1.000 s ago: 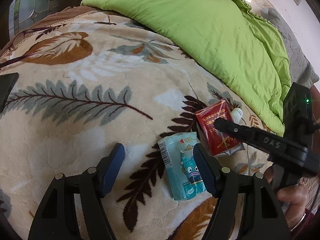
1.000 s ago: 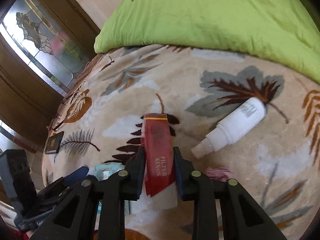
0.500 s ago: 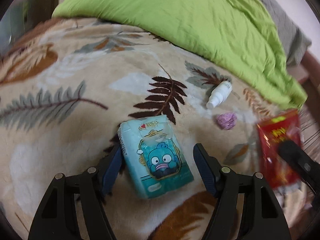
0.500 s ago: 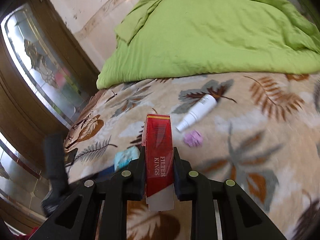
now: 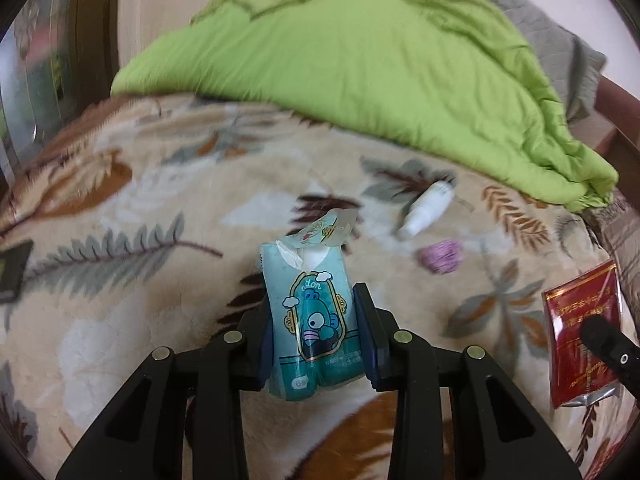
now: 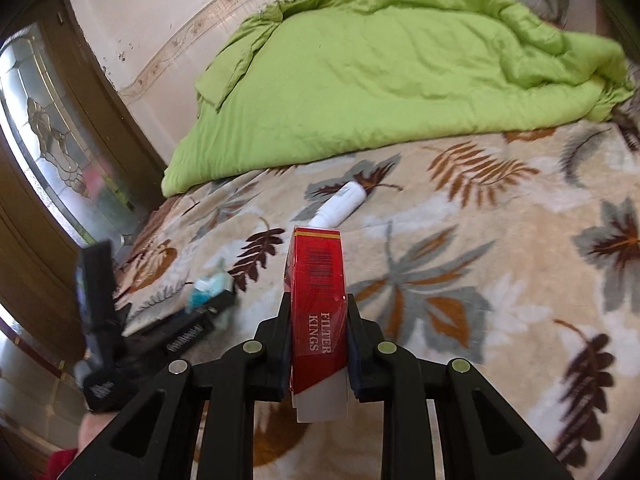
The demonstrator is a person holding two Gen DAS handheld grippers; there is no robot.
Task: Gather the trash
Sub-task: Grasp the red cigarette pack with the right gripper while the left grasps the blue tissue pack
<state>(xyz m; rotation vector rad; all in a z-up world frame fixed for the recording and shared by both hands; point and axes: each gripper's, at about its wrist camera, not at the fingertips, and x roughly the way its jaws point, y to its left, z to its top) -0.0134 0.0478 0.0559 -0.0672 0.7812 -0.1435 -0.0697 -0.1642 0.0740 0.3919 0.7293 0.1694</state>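
A teal tissue pack (image 5: 314, 320) with a cartoon fish sits between the fingers of my left gripper (image 5: 316, 334), whose jaws are closing and press its sides, squeezing it just above the leaf-print blanket (image 5: 140, 320). My right gripper (image 6: 318, 332) is shut on a red cigarette pack (image 6: 318, 292), lifted off the bed. That red pack (image 5: 582, 336) also shows at the right edge of the left wrist view. On the blanket lie a white spray bottle (image 5: 428, 210) and a small purple wad (image 5: 442, 256). The bottle (image 6: 340, 204) lies beyond the red pack in the right wrist view.
A crumpled green duvet (image 5: 360, 60) covers the far side of the bed. A dark flat device (image 5: 14, 274) lies at the blanket's left edge. A wooden door with patterned glass (image 6: 44, 140) stands left of the bed. The left gripper's body (image 6: 120, 320) shows low on the left.
My left jaws have closed on the tissue pack, which now stands narrower between them with its flap up. The right gripper carried the red pack up and to the right, off the blanket.
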